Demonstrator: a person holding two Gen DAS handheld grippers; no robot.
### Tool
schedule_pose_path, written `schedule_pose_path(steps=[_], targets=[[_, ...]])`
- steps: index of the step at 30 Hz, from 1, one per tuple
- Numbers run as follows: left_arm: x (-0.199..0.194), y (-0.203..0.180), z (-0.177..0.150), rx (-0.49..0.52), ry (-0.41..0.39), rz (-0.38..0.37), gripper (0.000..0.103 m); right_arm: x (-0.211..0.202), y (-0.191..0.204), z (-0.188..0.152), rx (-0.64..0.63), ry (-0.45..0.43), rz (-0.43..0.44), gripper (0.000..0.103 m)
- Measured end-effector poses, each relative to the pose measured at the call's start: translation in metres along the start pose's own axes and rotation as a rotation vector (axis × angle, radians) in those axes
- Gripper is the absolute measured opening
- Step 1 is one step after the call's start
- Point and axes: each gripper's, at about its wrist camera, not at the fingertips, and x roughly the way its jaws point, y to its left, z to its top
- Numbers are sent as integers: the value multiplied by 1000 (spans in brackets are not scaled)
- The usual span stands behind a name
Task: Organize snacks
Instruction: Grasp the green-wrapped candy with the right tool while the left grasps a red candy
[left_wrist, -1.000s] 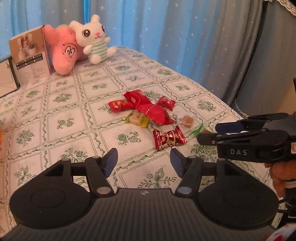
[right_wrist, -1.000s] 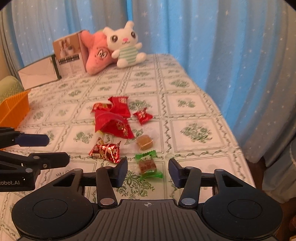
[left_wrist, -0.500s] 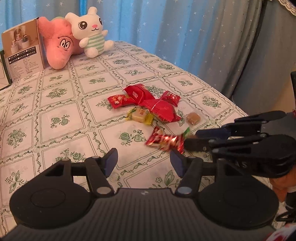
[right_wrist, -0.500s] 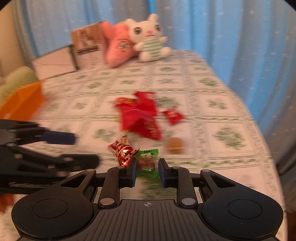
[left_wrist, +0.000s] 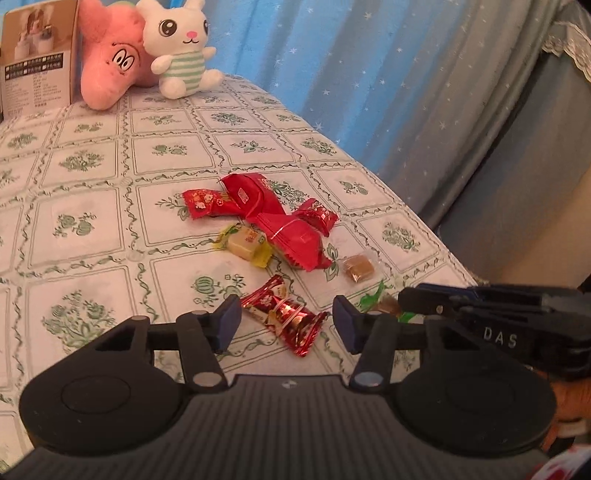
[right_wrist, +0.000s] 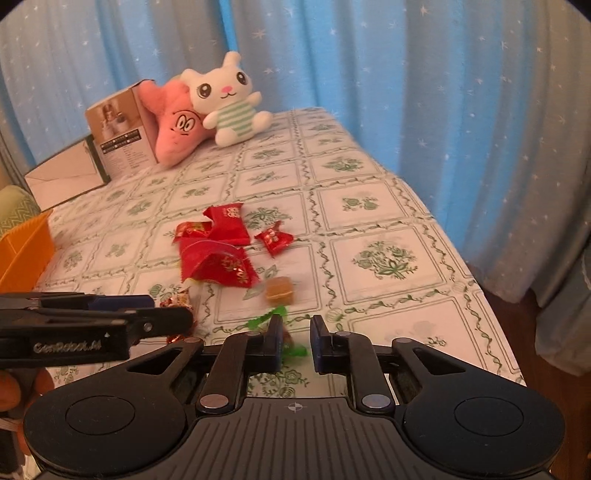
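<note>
Green-wrapped candy (right_wrist: 285, 329) (blurred) — right gripper (right_wrist: 295, 341)

A table covered in a white cloth with green floral squares (left_wrist: 92, 229) carries a cluster of snacks at its centre: red packets (left_wrist: 273, 218), a yellow-wrapped candy (left_wrist: 245, 243), a brown candy (left_wrist: 357, 266) at four o'clock, and a red foil candy (left_wrist: 284, 314) at six. Plush toys (left_wrist: 147, 51) and a box (left_wrist: 37, 62) stand at eleven o'clock.

Both fisheye cameras sit low behind their grippers, looking forward across the green-patterned white tablecloth (left_wrist: 92, 229) toward the blue star-print curtain (right_wrist: 424, 92). The left view faces from the left, the right from the right. Both share the nearby pile of red-wrapped snacks (left_wrist: 273, 218) (right_wrist: 218, 251).
</note>
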Motion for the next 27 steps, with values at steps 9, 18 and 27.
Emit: schedule_pose_path(steps=[9,18,27], targets=[[8,-5,-1,37,0,92,31,1,3,-1,-33,9,13,19],[-14,15,-10,110,23,110,29,7,22,-6,-176,20,27,44],[-31,21,-17,136,9,156,36,22,28,-8,-249,41,7,44]])
